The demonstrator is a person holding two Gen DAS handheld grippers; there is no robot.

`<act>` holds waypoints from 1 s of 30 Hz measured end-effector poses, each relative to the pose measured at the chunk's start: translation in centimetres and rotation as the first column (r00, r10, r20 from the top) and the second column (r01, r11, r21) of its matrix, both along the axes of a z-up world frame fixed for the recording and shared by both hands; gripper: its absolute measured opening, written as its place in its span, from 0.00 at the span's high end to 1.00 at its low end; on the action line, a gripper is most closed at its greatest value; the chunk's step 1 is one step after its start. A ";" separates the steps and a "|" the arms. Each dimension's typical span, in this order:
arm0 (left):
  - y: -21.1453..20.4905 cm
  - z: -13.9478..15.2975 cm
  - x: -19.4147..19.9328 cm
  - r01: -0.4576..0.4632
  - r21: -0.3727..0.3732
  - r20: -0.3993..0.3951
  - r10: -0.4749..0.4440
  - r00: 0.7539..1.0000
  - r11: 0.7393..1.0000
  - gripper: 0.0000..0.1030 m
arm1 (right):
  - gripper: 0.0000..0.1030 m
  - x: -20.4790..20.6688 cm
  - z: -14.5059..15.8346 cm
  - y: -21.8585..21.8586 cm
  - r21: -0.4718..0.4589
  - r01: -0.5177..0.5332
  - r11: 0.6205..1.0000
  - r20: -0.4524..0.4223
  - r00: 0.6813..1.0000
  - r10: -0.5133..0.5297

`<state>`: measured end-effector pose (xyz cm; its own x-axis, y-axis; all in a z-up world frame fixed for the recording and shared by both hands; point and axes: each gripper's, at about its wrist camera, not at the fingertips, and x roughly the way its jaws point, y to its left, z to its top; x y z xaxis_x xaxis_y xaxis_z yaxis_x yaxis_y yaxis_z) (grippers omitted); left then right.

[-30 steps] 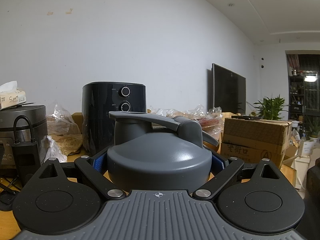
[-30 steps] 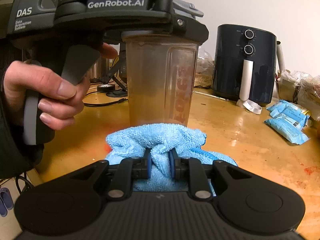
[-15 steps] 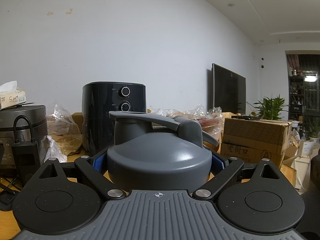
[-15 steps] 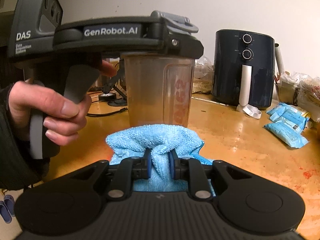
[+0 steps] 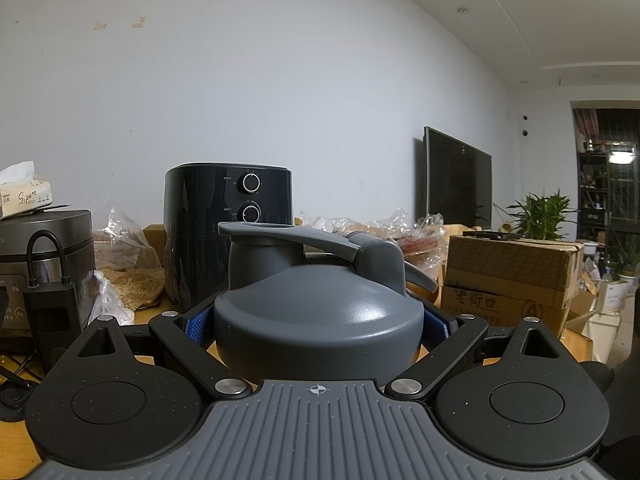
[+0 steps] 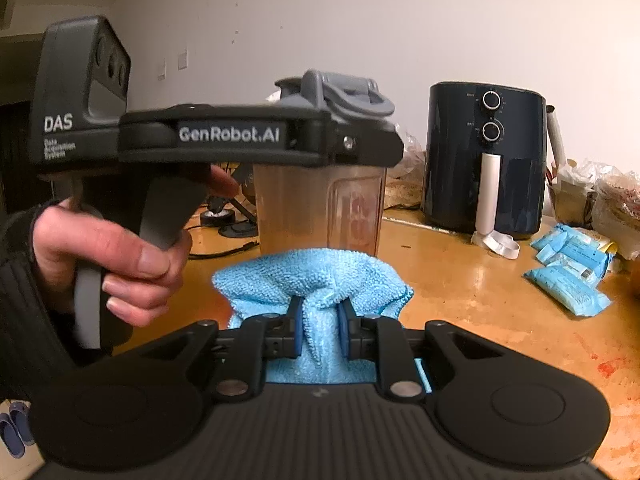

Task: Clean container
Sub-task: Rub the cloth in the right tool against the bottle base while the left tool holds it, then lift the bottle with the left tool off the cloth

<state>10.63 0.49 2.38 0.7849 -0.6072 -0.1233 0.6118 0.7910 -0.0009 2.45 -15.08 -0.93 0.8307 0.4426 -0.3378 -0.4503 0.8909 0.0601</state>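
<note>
Container upright on counter, long axis vertical, grey lid on top, spout flap up. Left gripper jaws clamped on lid rim from both sides. Right gripper jaws pinching blue cloth, bunched against container's lower wall. Container base hidden behind cloth; red print on wall blurred, unreadable. Hand on left gripper's handle. Air fryer toward counter's back edge.

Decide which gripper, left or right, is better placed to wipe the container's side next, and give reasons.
Right. The right gripper is shut on the blue cloth, just in front of the container wall. The left gripper is clamped around the grey lid, steadying it.
</note>
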 end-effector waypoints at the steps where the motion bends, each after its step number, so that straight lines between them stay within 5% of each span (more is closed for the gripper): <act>1: 0.0 0.0 0.0 0.000 0.000 0.000 0.000 1.000 1.000 0.07 | 0.88 0.0 0.1 0.0 0.003 0.000 1.000 0.004 1.000 0.000; 30: -0.1 0.0 0.1 -0.008 0.002 0.000 0.008 1.000 1.000 0.07 | 0.88 -1.5 2.7 -0.6 0.086 0.026 0.996 0.159 0.987 -0.039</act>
<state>10.68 0.41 2.40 0.7897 -0.6006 -0.1248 0.6055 0.7959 0.0009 0.92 -15.69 1.73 0.8856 0.4353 -0.1622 -0.4307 0.9002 0.0643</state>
